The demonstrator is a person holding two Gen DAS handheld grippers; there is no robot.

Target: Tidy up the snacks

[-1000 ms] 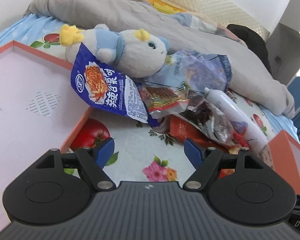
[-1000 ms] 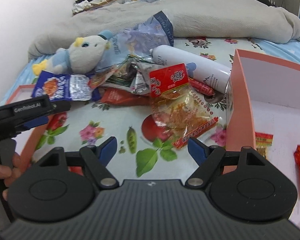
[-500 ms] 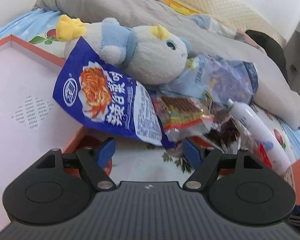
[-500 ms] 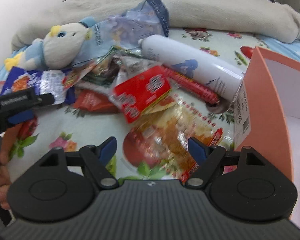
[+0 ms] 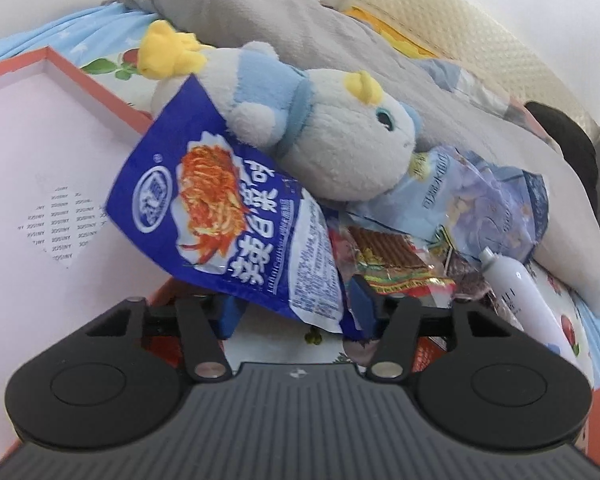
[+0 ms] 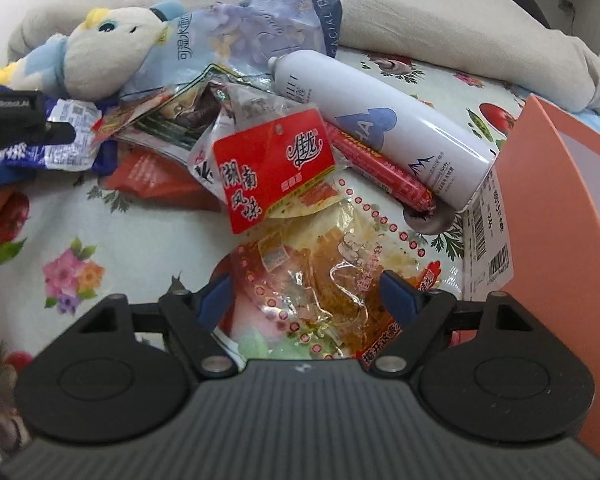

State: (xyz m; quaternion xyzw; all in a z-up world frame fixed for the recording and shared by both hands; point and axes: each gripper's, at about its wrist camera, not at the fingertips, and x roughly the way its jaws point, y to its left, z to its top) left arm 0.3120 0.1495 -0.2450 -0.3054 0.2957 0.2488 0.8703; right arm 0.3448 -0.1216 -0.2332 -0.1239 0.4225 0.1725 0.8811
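A blue snack packet [image 5: 220, 208] with a red-noodle picture leans against a plush toy [image 5: 340, 148], partly over the left orange box's rim [image 5: 100, 84]. My left gripper [image 5: 296, 312] has the packet's lower edge between its blue fingers, and its jaws are closing. I cannot see the pads pressing on it. In the right wrist view, a clear packet with a red label [image 6: 276, 168] lies on the flowered sheet. My right gripper [image 6: 306, 296] hangs open just over that packet's lower half, with a finger on each side.
More snack wrappers, a red sausage stick [image 6: 380, 168], a white spray can [image 6: 380, 120] and a pale-blue tissue pack [image 5: 492, 200] are piled together. A second orange box [image 6: 540, 200] stands at the right. A grey blanket [image 5: 300, 32] lies behind.
Both grippers came forward and down onto the pile. The left one's jaws narrowed around the blue packet's lower edge. The right one's jaws kept their width.
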